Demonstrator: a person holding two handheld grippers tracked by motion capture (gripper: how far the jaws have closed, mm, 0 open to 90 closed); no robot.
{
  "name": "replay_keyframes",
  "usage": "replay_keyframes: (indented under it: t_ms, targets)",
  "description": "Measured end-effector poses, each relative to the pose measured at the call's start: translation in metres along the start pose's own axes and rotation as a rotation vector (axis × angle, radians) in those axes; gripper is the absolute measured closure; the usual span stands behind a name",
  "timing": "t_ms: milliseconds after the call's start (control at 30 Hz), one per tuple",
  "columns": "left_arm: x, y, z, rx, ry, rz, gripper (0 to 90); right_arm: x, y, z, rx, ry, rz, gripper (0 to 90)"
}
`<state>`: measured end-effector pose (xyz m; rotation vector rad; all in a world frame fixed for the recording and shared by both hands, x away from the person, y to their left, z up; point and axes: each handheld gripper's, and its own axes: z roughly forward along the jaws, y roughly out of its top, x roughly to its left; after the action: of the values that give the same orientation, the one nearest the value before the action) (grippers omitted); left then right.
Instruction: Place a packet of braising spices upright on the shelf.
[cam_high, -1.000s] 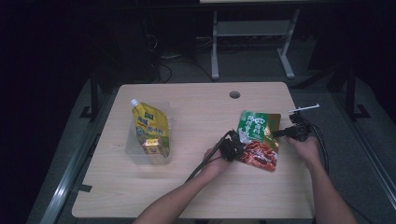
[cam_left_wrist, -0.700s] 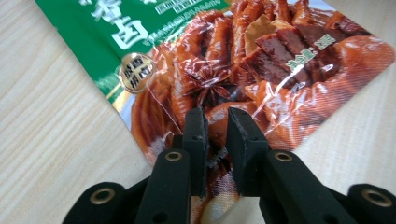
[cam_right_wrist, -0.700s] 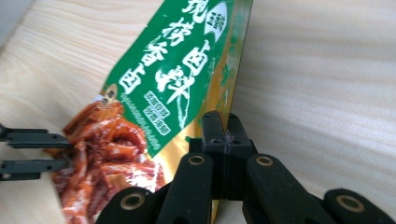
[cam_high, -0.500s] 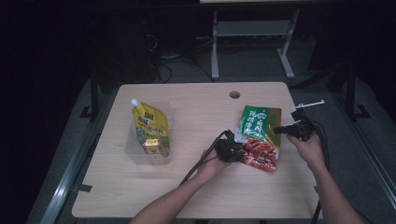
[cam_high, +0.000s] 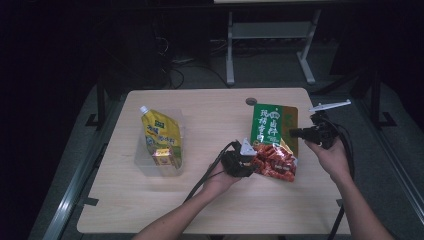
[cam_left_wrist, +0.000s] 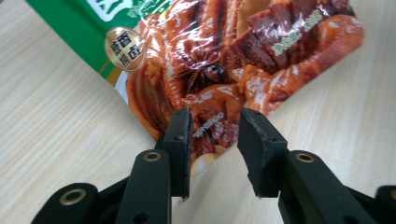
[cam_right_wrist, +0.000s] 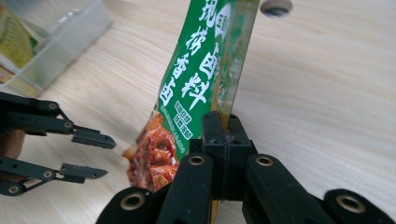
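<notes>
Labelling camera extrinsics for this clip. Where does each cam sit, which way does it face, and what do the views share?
High view: above the person's side, looking forward and down at the wooden table; both forearms, left gripper, right gripper.
Left gripper view: rides the left gripper, looking along its open jaws at the seasoning packet.
Right gripper view: rides the right gripper, jaws shut on the packet's edge; the left gripper sits farther off.
Shared: all three show the packet; high and right gripper views also show the clear plastic container.
</notes>
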<state>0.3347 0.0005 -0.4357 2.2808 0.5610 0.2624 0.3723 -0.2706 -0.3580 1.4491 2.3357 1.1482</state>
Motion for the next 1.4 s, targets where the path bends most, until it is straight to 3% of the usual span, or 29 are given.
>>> replay_keyframes:
  t_ms: [400, 933, 1400]
  targets:
    - [-0.007, -0.010, -0.021, -0.032, -0.008, -0.002, 58.4, 0.035, 0.018, -0.017, -0.058, 0.027, -0.090, 90.0]
    - [-0.014, -0.023, -0.044, -0.067, -0.027, -0.006, 49.4, 0.059, 0.036, -0.024, -0.087, -0.009, -0.173, 90.0]
    - [-0.019, -0.032, -0.056, -0.074, -0.039, -0.004, 37.2, 0.072, 0.049, -0.022, -0.100, -0.007, -0.194, 90.0]
